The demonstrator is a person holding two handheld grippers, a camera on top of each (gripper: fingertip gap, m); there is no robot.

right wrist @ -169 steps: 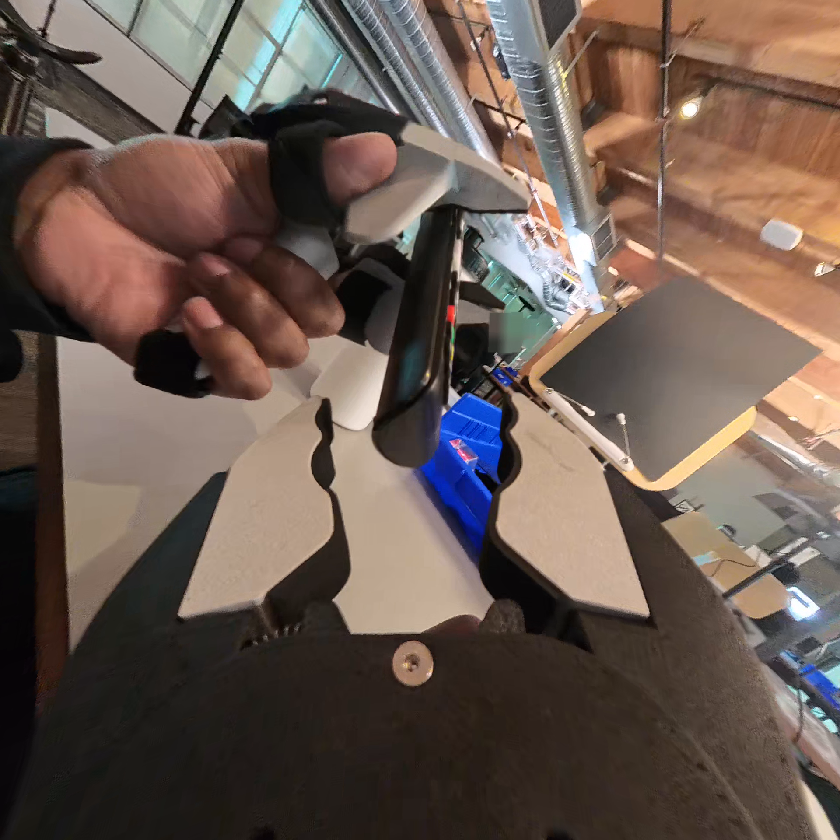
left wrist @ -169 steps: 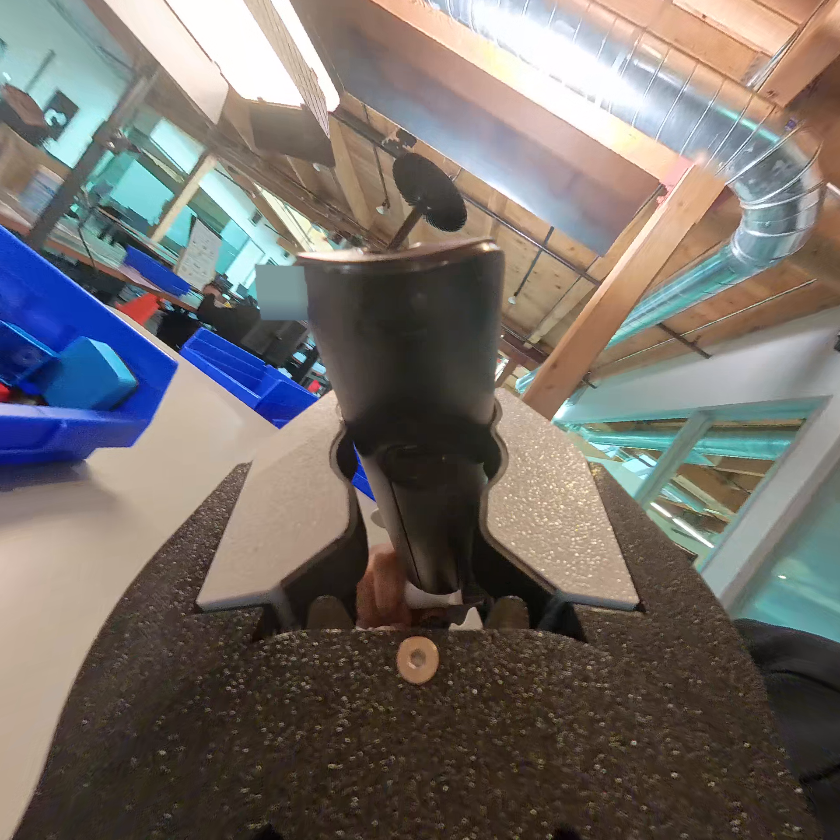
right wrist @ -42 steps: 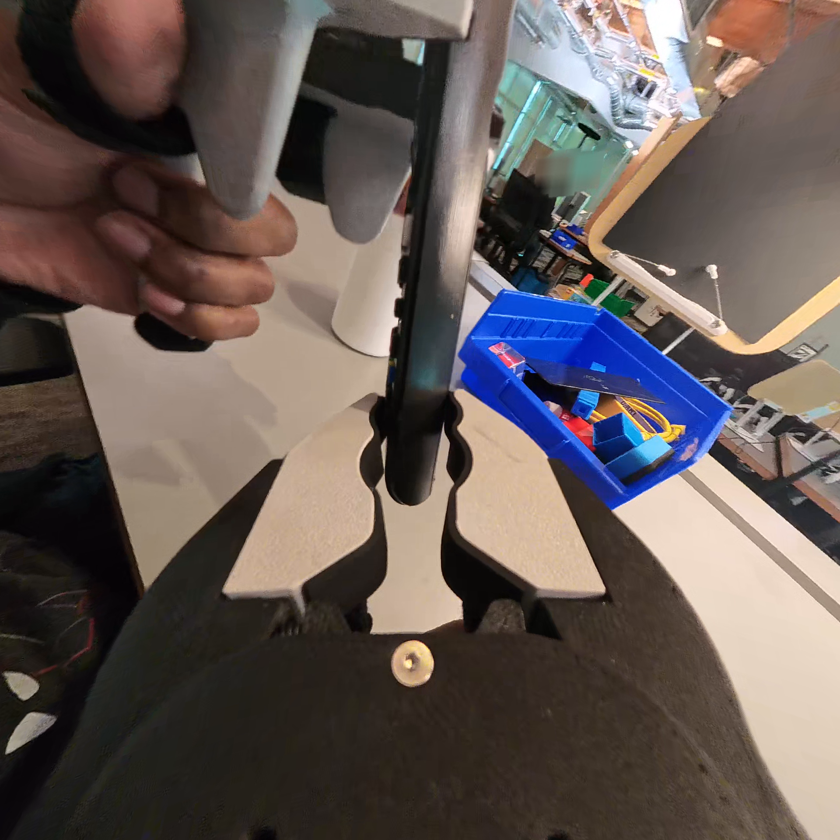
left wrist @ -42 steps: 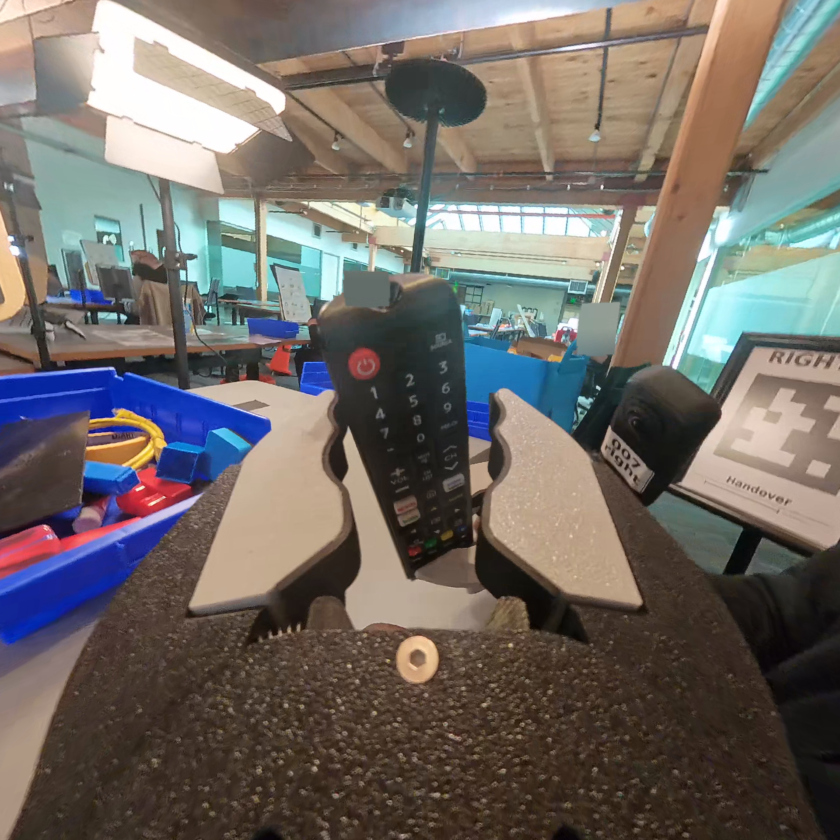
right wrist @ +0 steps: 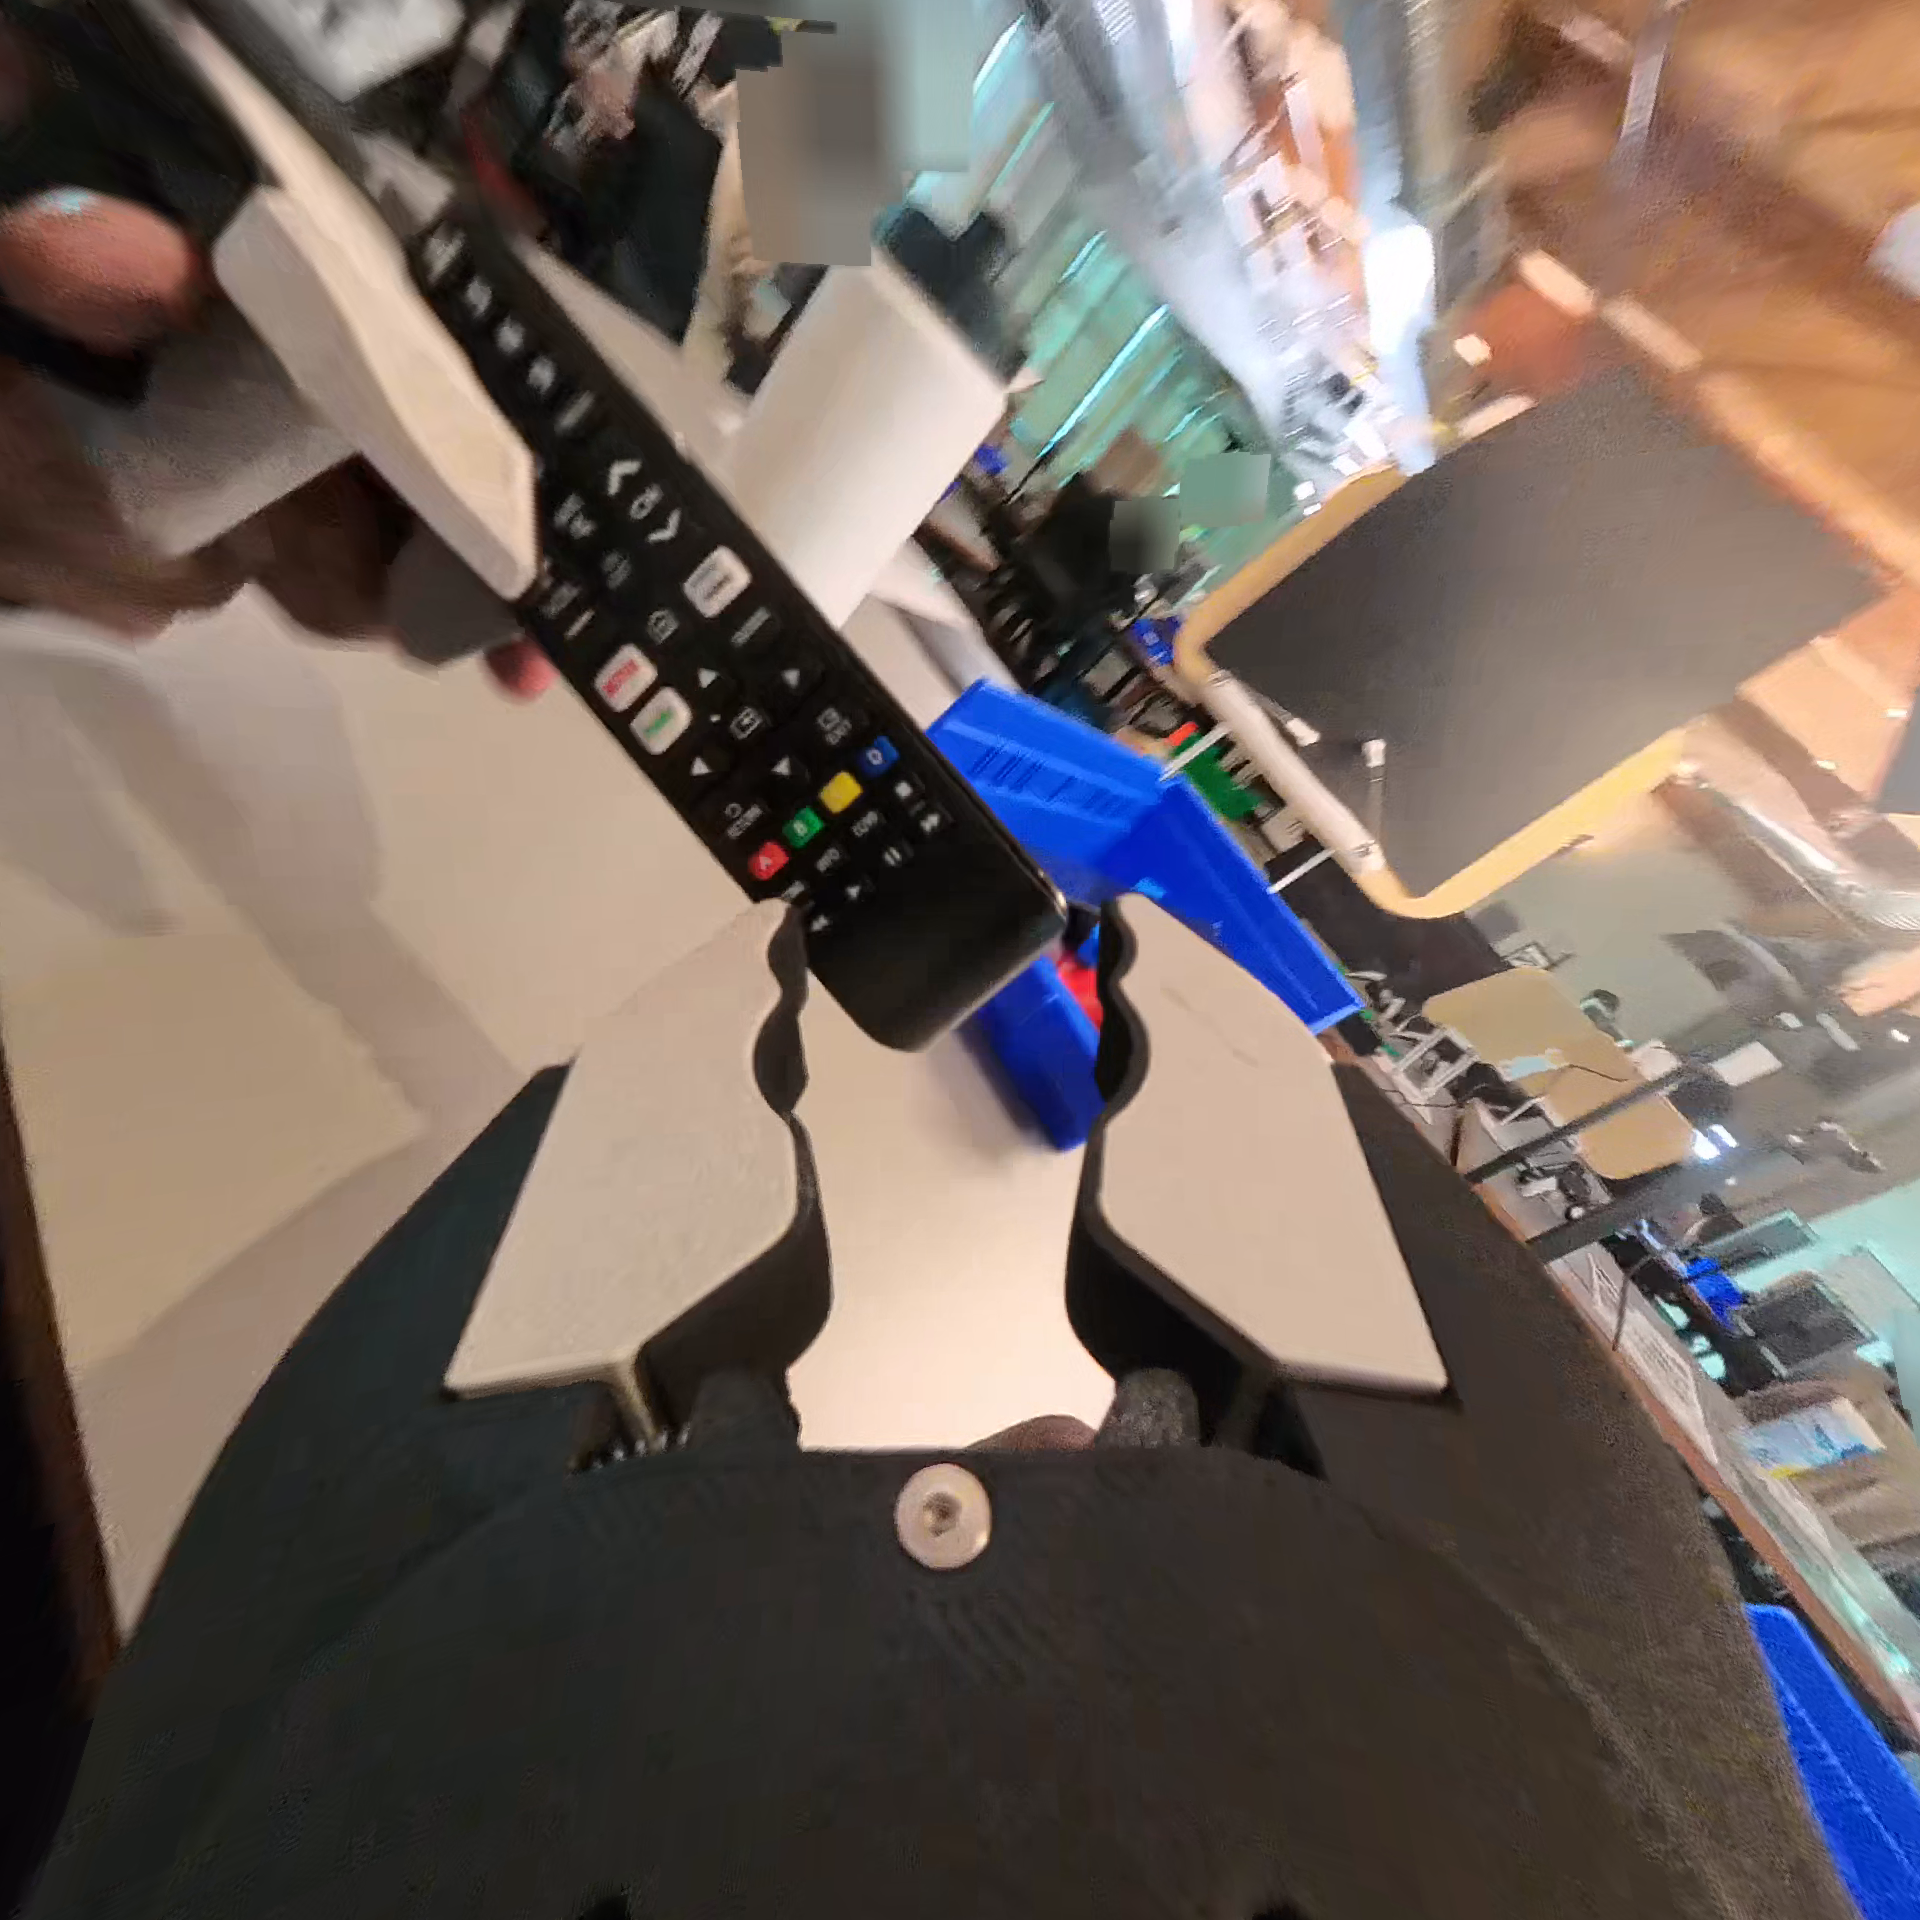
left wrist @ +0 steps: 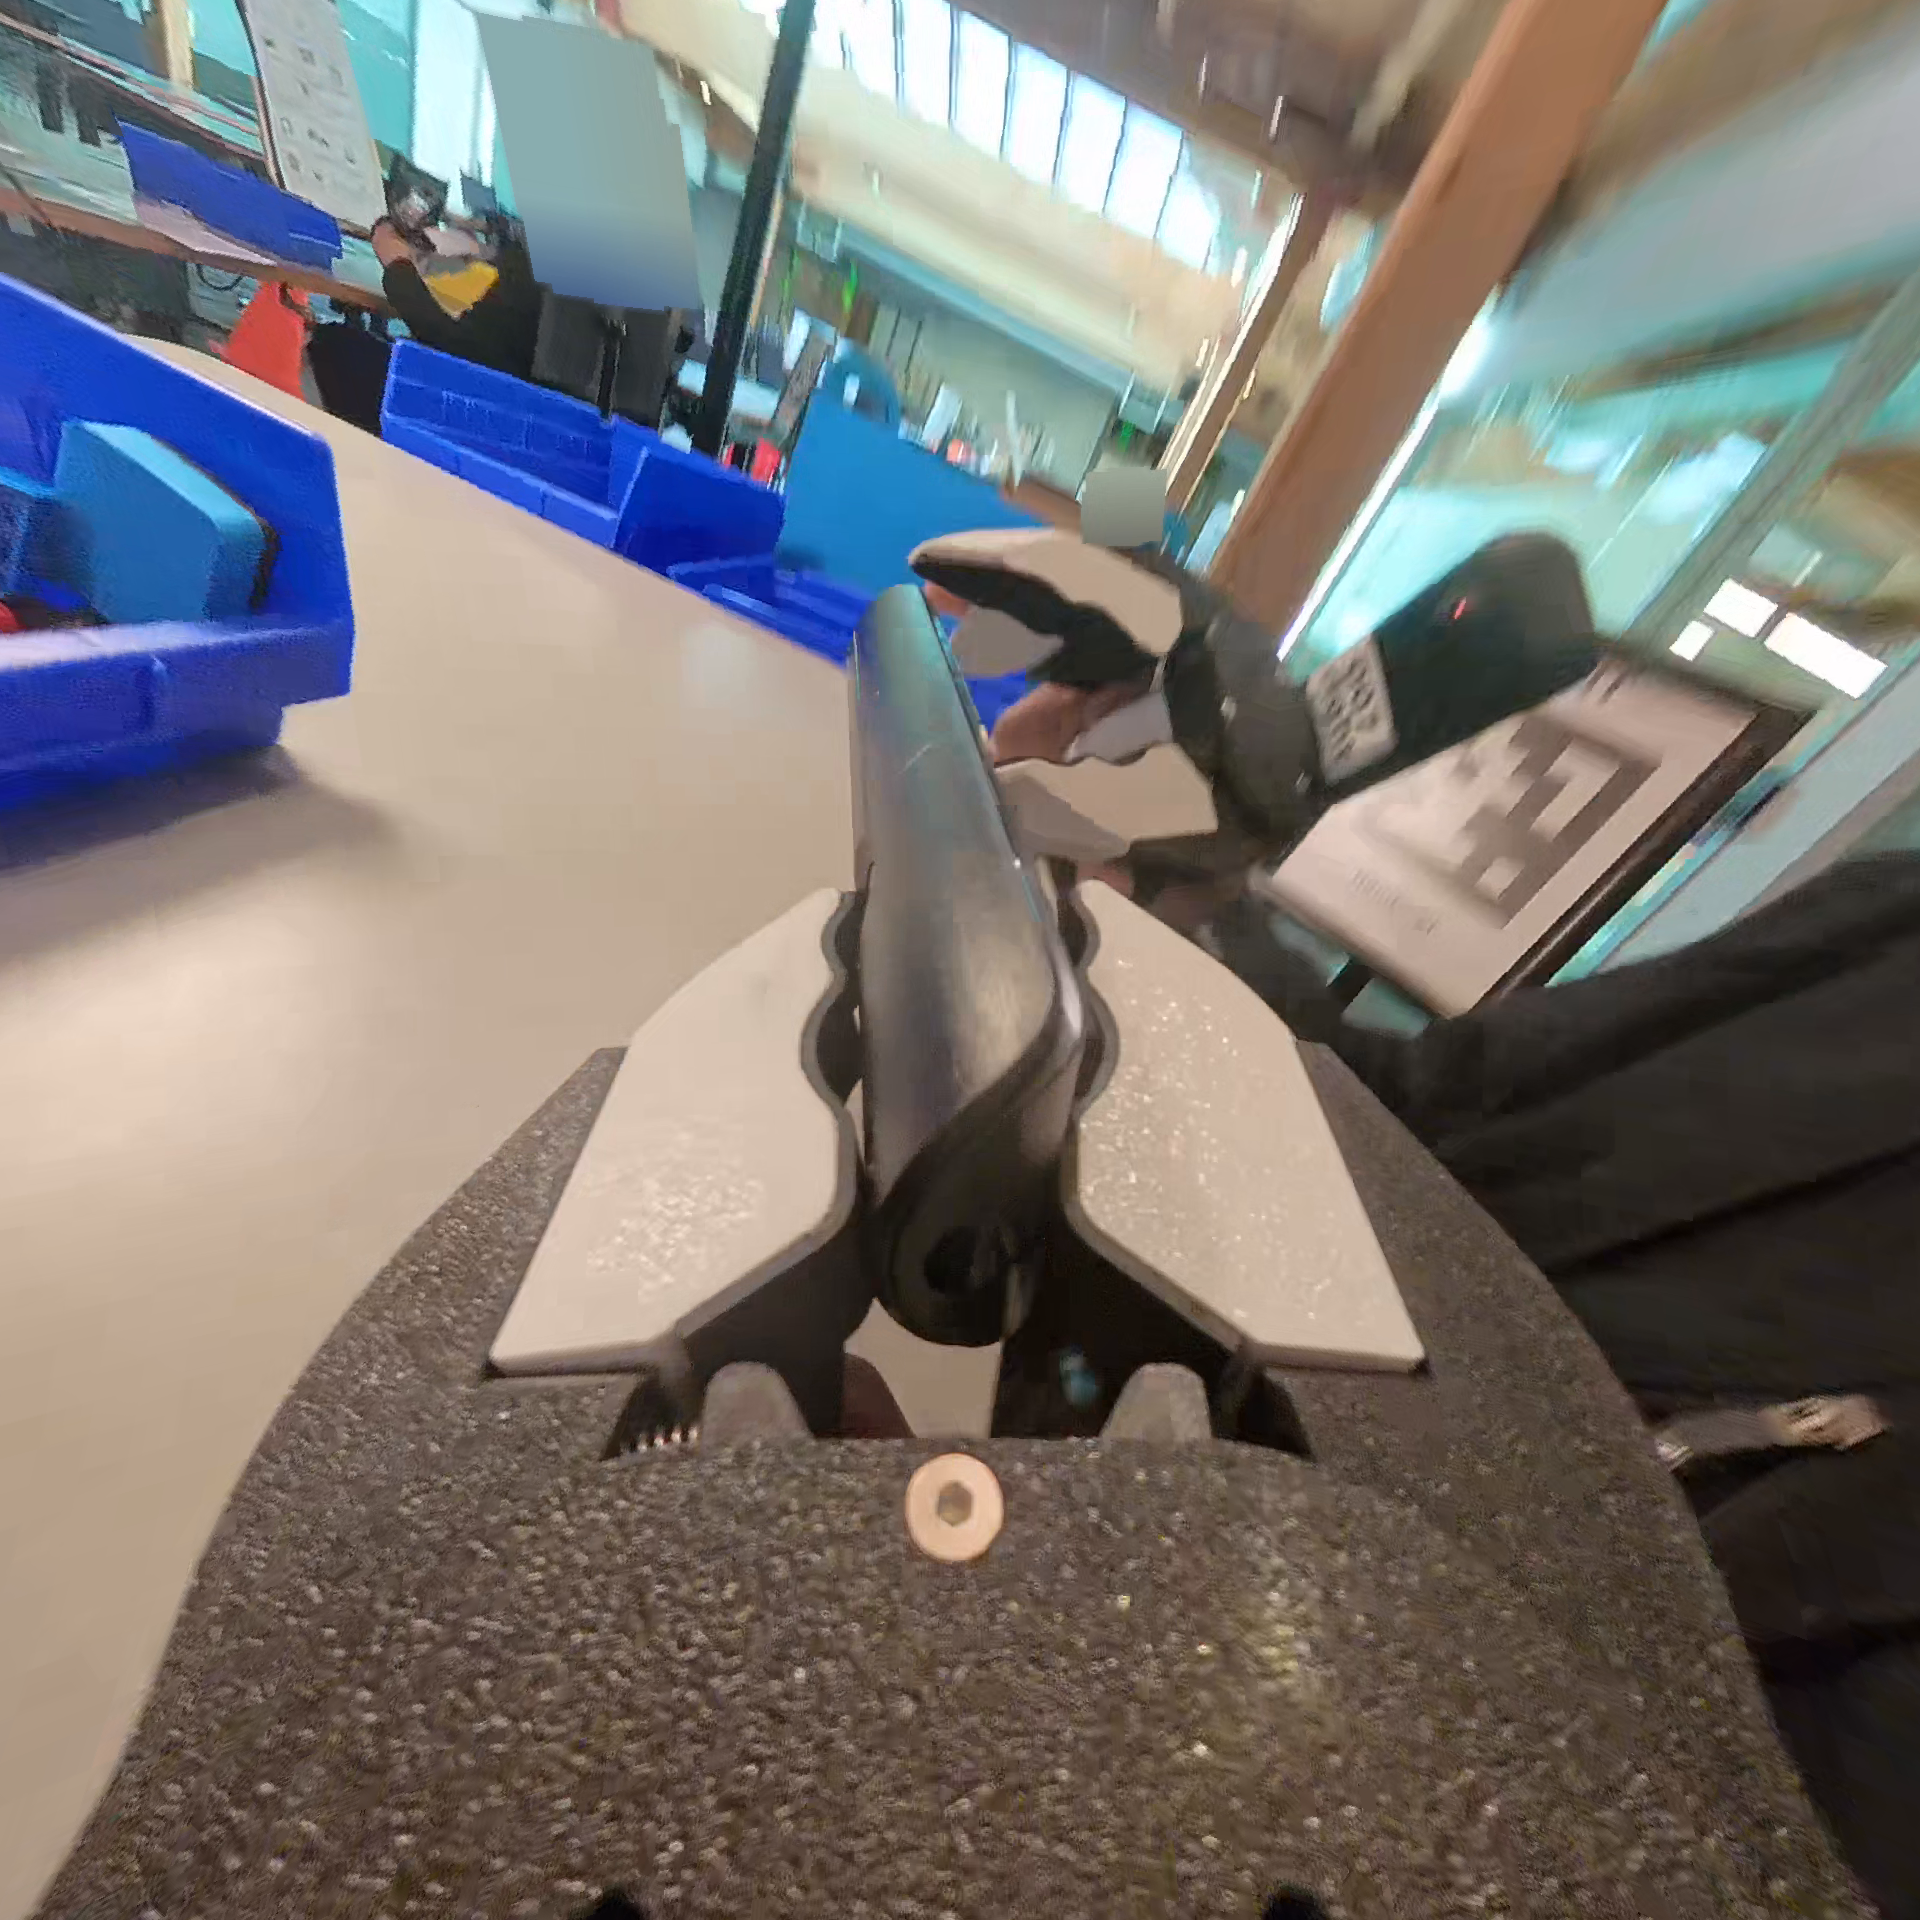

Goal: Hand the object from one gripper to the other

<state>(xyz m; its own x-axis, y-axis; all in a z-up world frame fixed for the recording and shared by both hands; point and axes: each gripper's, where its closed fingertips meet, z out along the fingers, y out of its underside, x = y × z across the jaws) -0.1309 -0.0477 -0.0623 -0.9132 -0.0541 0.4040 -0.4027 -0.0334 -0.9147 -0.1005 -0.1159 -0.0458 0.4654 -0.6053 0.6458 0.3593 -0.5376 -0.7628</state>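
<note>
Between the fingers of the left gripper [left wrist: 961, 1049] sits the black remote [left wrist: 940, 966], clamped on its two long edges near one end, its back up and its length running away toward 12 o'clock. In the right wrist view the right gripper [right wrist: 951, 1023] stands wide apart with the remote's button end [right wrist: 914, 935] poking between its fingertips, touching neither as far as I can tell. I judge the handover mid-way: the right fingers need to close on that end before the left lets go. Farther off on the pale surface [left wrist: 468, 831], at 10 o'clock, a blue bin [left wrist: 208, 644] holds a light blue block [left wrist: 145, 530]; other contents are blurred. More blue bins [left wrist: 540, 457] stand beyond at 11 o'clock.
</note>
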